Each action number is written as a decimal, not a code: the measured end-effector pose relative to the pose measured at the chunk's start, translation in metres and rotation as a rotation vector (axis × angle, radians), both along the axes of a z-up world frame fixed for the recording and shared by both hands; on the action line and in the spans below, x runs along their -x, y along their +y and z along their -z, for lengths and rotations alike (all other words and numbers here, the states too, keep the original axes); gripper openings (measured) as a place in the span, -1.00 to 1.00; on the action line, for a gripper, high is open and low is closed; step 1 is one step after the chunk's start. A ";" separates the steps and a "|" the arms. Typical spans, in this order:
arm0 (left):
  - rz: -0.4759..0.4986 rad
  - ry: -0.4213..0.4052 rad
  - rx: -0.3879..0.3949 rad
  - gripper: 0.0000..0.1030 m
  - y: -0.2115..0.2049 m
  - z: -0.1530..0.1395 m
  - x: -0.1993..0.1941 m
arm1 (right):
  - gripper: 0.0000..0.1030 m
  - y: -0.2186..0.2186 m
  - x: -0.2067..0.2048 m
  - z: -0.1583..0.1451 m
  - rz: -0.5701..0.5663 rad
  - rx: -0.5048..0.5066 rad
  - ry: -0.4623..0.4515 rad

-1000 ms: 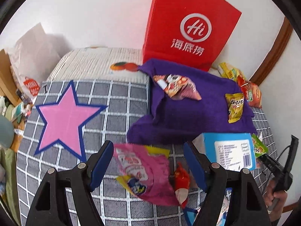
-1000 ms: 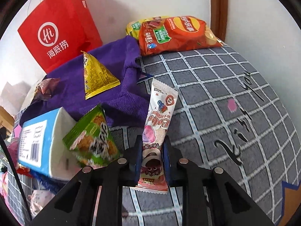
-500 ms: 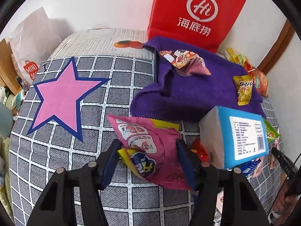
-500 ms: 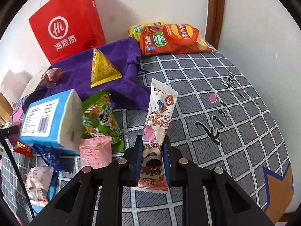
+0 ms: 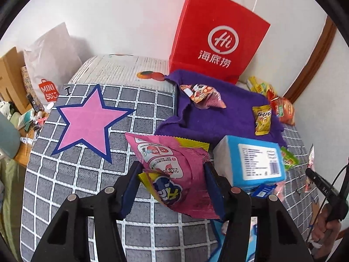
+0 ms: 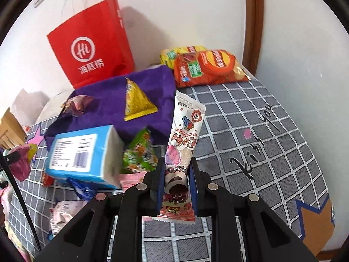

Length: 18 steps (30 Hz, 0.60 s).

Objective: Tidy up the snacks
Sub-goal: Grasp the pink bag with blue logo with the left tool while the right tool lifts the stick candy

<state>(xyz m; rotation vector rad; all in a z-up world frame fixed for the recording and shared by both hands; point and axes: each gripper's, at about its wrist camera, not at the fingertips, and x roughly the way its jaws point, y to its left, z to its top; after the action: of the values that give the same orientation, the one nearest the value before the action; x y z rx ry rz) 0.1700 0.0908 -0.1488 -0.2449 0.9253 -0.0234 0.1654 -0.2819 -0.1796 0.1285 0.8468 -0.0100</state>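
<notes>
My left gripper [image 5: 172,168] is shut on a puffy pink snack bag [image 5: 165,152], pads pressing both its sides, held just above the grey checked blanket [image 5: 72,185]. A long white-and-pink snack stick [image 6: 185,126] stands upright in my right gripper [image 6: 177,163], which is shut on its lower end and lifted off the blanket. On the purple cloth [image 6: 104,100] lie a yellow triangular packet [image 6: 137,102] and a crumpled purple-orange packet [image 6: 76,104]. A red paper bag [image 5: 218,41] stands behind the cloth against the wall.
A blue tissue pack [image 6: 82,152] lies among small packets, with a green one [image 6: 139,152] leaning on it. Orange and yellow chip bags [image 6: 207,67] sit in the far corner. Boxes and a white shopping bag [image 5: 45,65] crowd the left edge.
The left jaws closed from wide apart onto the pink bag and raised it off the blanket. The right gripper rose with the snack stick, so more of the blanket shows.
</notes>
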 end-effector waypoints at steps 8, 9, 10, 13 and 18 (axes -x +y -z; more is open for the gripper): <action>0.034 -0.062 0.055 0.06 -0.027 -0.022 0.013 | -0.61 0.017 0.001 -0.026 -0.052 0.028 -0.036; 0.039 -0.069 0.054 0.06 -0.029 -0.024 0.015 | -0.61 0.019 0.001 -0.030 -0.056 0.032 -0.042; 0.044 -0.079 0.054 0.06 -0.032 -0.026 0.017 | -0.61 0.022 0.001 -0.034 -0.063 0.034 -0.048; 0.047 -0.094 0.063 0.06 -0.035 -0.034 0.020 | -0.61 0.029 0.002 -0.042 -0.078 0.039 -0.059; 0.052 -0.107 0.058 0.06 -0.042 -0.041 0.023 | -0.61 0.038 0.000 -0.051 -0.103 0.044 -0.070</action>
<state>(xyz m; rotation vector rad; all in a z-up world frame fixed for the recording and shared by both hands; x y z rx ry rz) 0.1472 0.0491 -0.1077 -0.2708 0.8248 -0.1100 0.1650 -0.2434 -0.1287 0.0440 0.7824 0.0719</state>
